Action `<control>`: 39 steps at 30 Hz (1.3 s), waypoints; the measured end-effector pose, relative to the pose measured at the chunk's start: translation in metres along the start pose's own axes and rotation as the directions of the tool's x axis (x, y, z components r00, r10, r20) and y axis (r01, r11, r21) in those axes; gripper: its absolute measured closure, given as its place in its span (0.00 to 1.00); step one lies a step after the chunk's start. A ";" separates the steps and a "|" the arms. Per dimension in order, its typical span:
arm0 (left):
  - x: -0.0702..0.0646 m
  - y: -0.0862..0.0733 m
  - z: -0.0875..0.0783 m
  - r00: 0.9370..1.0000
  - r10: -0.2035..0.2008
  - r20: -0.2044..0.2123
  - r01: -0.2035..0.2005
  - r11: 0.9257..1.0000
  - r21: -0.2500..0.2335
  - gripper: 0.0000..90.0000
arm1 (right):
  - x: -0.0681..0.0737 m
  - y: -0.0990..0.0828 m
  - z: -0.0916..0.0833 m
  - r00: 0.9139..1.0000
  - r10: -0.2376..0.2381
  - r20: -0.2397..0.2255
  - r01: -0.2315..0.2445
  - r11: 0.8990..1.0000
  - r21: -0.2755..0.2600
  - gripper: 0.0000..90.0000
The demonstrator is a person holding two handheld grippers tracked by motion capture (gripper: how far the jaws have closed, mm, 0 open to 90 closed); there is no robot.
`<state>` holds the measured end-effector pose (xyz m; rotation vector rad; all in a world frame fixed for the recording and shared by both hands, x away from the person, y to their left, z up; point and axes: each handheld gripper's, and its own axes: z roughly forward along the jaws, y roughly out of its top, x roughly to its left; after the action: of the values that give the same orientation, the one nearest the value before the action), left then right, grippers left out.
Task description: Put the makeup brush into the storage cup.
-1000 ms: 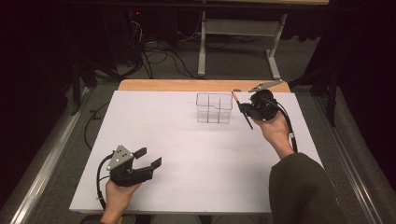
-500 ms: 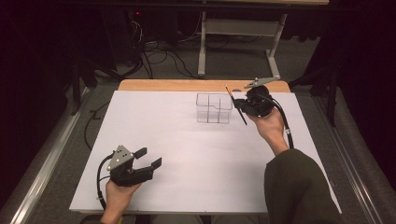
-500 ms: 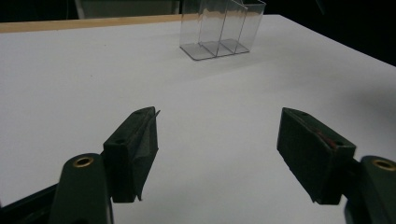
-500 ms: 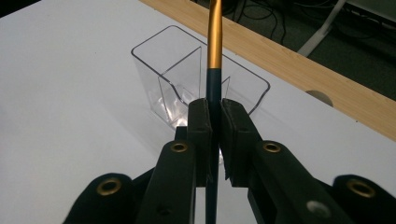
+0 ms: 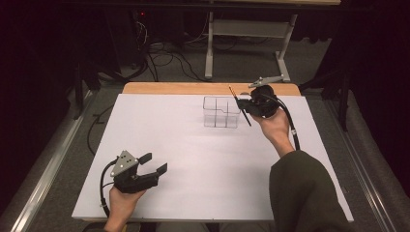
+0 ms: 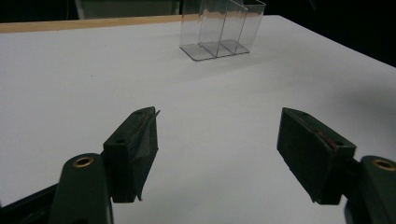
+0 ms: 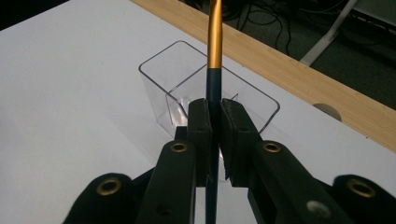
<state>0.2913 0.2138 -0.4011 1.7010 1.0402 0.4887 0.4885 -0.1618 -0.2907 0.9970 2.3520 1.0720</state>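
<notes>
Pencil being held at the clear organizer

The right hand-held gripper [image 7: 212, 116] is clamping a dark pencil with a gold end [image 7: 214, 42], holding it tilted just beside and above the clear divided organizer [image 5: 221, 112] at the far side of the white counter [image 5: 193, 159]. The left hand-held gripper [image 6: 217, 149] is resting near the front edge, jaws spread wide, gripping nothing.
</notes>
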 end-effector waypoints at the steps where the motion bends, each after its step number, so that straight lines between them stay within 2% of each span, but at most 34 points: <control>1: 0.000 0.000 0.000 1.000 0.001 0.001 -0.001 1.000 0.001 0.33 | 0.000 0.001 0.001 1.000 0.001 0.000 -0.001 1.000 0.001 0.94; 8: -0.001 0.000 0.001 1.000 0.006 0.005 -0.006 1.000 0.004 0.33 | 0.001 0.007 0.005 1.000 0.009 -0.011 -0.009 1.000 -0.020 0.94; 17: -0.002 0.000 0.002 1.000 0.013 0.009 -0.013 1.000 0.009 0.33 | -0.005 0.010 0.013 0.998 0.058 -0.018 -0.058 0.997 -0.049 0.94; 25: -0.001 0.000 0.002 1.000 0.010 0.009 -0.010 1.000 0.005 0.33 | -0.004 0.018 0.021 0.999 0.035 0.000 -0.035 0.998 -0.056 0.94; 39: -0.003 0.000 0.002 1.000 0.015 0.018 -0.015 1.000 0.010 0.33 | 0.000 0.037 0.043 1.000 0.015 0.000 -0.015 0.999 -0.051 0.94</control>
<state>0.2917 0.2104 -0.4014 1.7201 1.0193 0.4784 0.5303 -0.1233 -0.2901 0.9975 2.3090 1.1312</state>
